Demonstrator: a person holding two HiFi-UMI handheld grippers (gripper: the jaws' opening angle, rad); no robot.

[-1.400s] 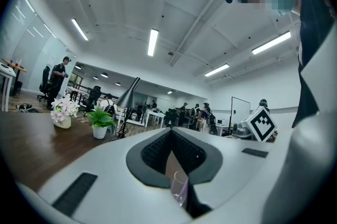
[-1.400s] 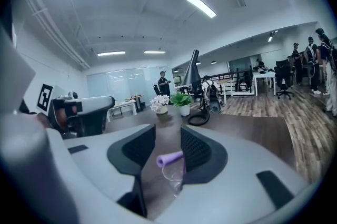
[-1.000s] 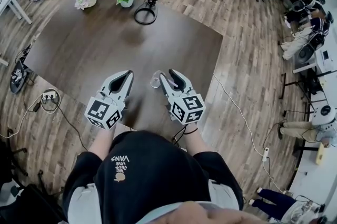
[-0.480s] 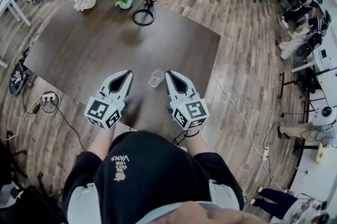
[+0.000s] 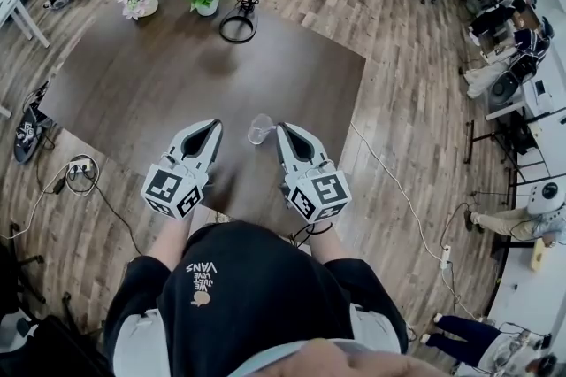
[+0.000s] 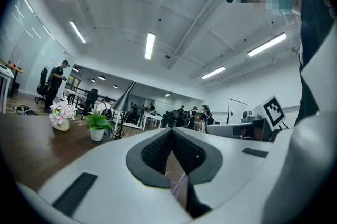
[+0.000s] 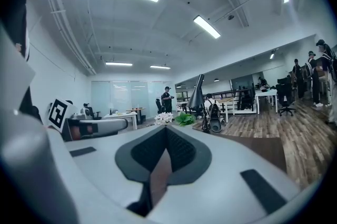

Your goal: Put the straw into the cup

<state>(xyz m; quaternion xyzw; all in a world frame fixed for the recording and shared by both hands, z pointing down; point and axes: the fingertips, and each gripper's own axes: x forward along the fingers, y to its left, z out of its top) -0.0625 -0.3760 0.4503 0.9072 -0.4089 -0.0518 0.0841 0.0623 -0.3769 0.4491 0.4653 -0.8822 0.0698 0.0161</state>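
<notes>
The only words that can be read stand on the person's black shirt (image 5: 202,276), seen in the head view. The print is white and lies turned to the camera. "VANS" is in the largest letters, with "WE", "JUST" and "LOVE" in small lines beside it, and a small pale emblem next to them. The left cube (image 5: 174,189) on the left gripper (image 5: 215,126) and the right cube (image 5: 318,194) on the right gripper (image 5: 281,129) carry square black-and-white markers: coded patterns, no letters or numbers. One such marker (image 6: 274,110) shows in the left gripper view, and another (image 7: 59,112) in the right gripper view.
</notes>
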